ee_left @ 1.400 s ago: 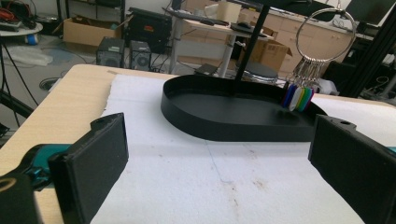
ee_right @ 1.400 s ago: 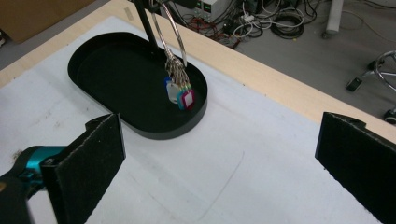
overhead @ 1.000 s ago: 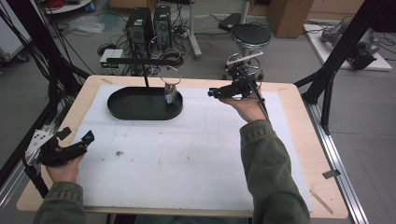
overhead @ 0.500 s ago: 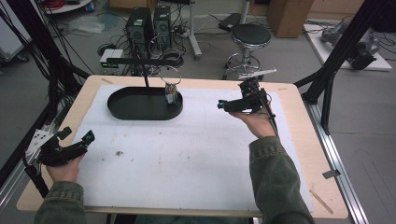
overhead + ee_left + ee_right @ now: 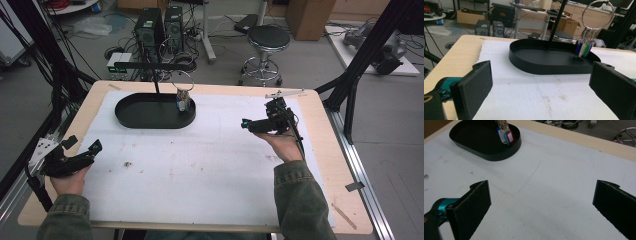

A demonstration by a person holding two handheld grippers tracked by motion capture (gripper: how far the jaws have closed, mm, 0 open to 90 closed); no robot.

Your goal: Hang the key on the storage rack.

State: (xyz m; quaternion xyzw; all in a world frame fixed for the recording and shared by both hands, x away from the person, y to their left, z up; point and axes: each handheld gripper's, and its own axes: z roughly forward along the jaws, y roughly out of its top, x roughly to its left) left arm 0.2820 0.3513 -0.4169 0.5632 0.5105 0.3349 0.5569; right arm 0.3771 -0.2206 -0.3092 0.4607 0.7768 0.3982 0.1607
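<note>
In the high view the key ring [image 5: 183, 80] is thin and hard to make out against the floor clutter; its tags [image 5: 182, 102] blur into one small coloured lump. The left gripper view shows ring [image 5: 598, 10] and tags [image 5: 583, 49] far better, though the stand's post [image 5: 556, 23] is cut off at the top there. In the right gripper view only the tags [image 5: 505, 136] and a bit of chain show, the ring lying beyond the top edge.

The ring hangs from the stand's crossbar [image 5: 150, 65], its tags dangling at the 3 o'clock end of the black oval tray [image 5: 131, 117]. Whether the tags touch the tray floor I cannot tell. The tray holds the post's foot and the tags.

The right tool [image 5: 248, 124] is released, jaws spread wide and empty, above the white mat [image 5: 200, 165] well apart from the tags, which lie towards its 10 o'clock. The left tool [image 5: 87, 152] is likewise released and empty, at the counter's [image 5: 327, 170] 8 o'clock edge; the tags lie far off at its 1 o'clock.
</note>
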